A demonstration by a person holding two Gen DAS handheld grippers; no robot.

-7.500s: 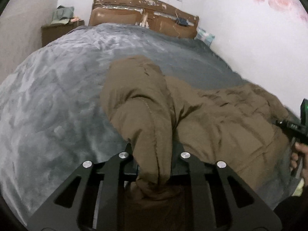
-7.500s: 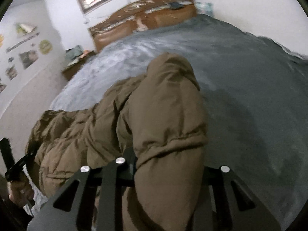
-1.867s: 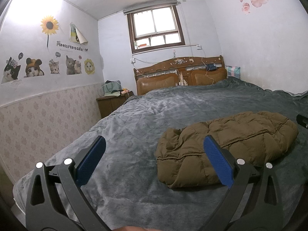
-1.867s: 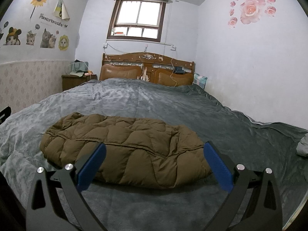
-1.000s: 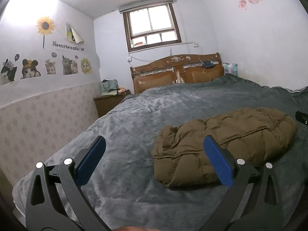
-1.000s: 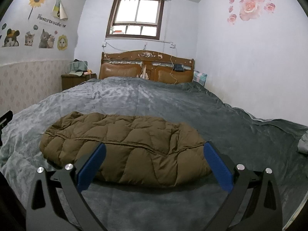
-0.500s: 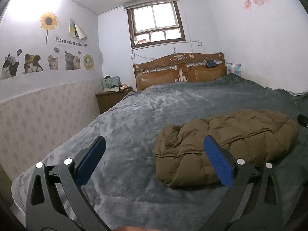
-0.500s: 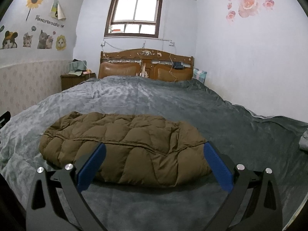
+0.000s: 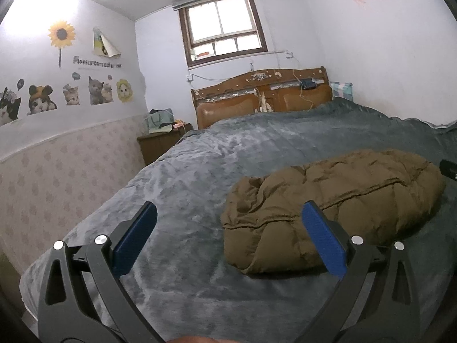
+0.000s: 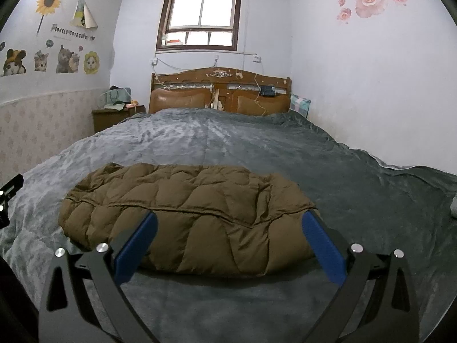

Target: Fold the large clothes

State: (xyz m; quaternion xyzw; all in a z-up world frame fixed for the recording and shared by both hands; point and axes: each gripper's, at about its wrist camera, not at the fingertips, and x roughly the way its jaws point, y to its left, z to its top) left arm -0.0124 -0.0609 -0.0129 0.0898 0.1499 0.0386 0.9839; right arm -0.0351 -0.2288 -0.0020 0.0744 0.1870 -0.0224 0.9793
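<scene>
Seemingly done: the brown quilted puffer jacket [image 10: 185, 214] lies folded on the grey plush bedspread [image 10: 228, 143], both tongs held off it and spread wide.

Left tongs [image 9: 228, 240] and right tongs [image 10: 228, 245] grip nothing, their blue pads [image 10: 324, 250] well apart and clear of the cloth. By my reading the fold is complete, so doing this step well means drawing both tongs straight away without snagging the near hem, or, if any tidying is wanted, pressing lightly on the puffy top rather than pinching a seam, since the filling looks springy and could lift the bundle open. The jacket sits near the foot of the bed, its long axis running across the bed, side to side, parallel to the wooden headboard [image 10: 220, 91]; its bunched, crumpled end points towards the left tongs' side, the smoother rounded end to the right.
</scene>
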